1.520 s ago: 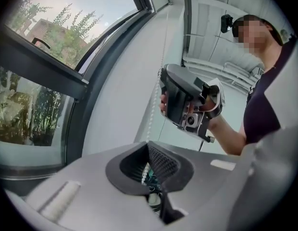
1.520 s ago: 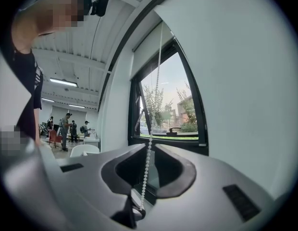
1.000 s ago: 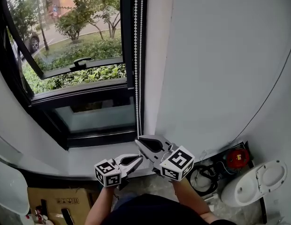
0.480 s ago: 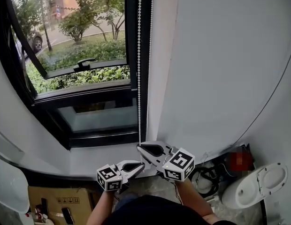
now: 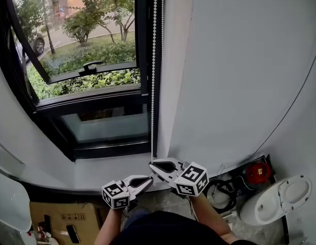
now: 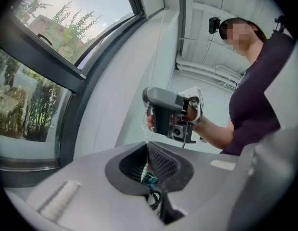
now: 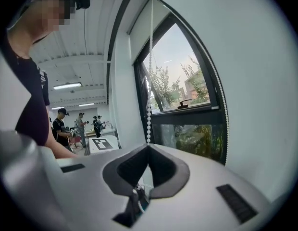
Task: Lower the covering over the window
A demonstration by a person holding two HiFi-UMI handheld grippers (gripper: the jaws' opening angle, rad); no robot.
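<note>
White bead chain (image 5: 154,60) is clamped by both shut grippers — right gripper (image 5: 152,163) just above left gripper (image 5: 149,179) — right of the open window (image 5: 81,60); toilet (image 5: 280,198) near right.

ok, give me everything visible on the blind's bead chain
The bead chain is a white, plastic-looking string of small round beads, hanging as two near-parallel strands down the dark window frame at the window's right edge, beside the white wall. It looks taut and near vertical. At its lower end the right gripper is shut on one strand, and the left gripper, just below, is shut on the chain too.
</note>
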